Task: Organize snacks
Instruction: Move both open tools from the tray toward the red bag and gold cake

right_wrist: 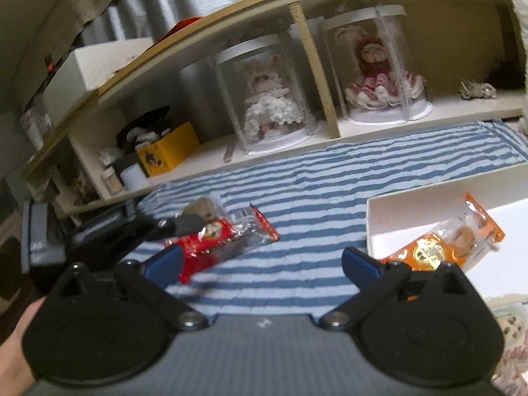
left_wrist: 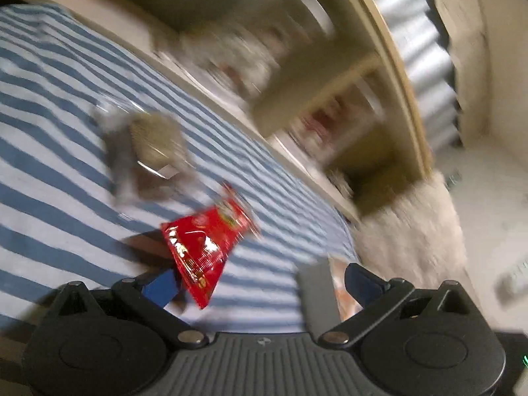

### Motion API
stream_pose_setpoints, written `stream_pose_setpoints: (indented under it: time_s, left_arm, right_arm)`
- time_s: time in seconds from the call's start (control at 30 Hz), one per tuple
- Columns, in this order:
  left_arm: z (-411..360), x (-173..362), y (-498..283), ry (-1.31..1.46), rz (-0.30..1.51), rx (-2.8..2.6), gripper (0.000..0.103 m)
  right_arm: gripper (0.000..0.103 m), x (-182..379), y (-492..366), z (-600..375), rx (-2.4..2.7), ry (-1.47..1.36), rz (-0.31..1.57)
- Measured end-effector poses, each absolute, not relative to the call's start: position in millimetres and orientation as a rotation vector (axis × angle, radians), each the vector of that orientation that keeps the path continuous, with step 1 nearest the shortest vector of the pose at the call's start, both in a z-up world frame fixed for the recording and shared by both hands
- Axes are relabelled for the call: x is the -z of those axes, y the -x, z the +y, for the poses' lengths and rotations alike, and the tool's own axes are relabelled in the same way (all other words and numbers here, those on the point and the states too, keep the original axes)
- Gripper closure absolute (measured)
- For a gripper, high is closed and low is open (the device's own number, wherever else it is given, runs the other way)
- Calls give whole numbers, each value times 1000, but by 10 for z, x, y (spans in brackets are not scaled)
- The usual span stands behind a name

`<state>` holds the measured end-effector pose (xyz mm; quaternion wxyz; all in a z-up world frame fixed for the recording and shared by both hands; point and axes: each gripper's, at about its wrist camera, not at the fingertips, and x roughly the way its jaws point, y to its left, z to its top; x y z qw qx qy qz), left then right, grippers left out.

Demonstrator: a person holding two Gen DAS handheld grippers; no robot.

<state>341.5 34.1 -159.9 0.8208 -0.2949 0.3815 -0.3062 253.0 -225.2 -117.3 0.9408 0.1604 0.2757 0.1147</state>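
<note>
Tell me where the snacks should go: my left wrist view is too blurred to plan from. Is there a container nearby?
Observer: Yes, a white tray sits on the striped cloth, to the right of the red packet.
Operator: Anything in it?
Observer: One orange packet lies inside.
Operator: Is the right gripper busy?
Observer: No. The right gripper has its jaws open and holds nothing, between the red packet and the tray.
</note>
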Motion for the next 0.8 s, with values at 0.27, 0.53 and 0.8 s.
stream_pose_setpoints:
  time_s: [0.27,0.53,0.8]
  left_arm:
    - [77,1390,-3308,225,733,502,0]
    - [-178,1340,-3338,-38,582,495,0]
    - [-164,1490,-3334,32,605,577,6]
  right_arm:
    - [0,1177,-2561,-2472,-187,-418,565]
    - [0,1071,-2633,-2556,-205,-420,558]
    - [0,958,-2982,-2359,-313,-345,593]
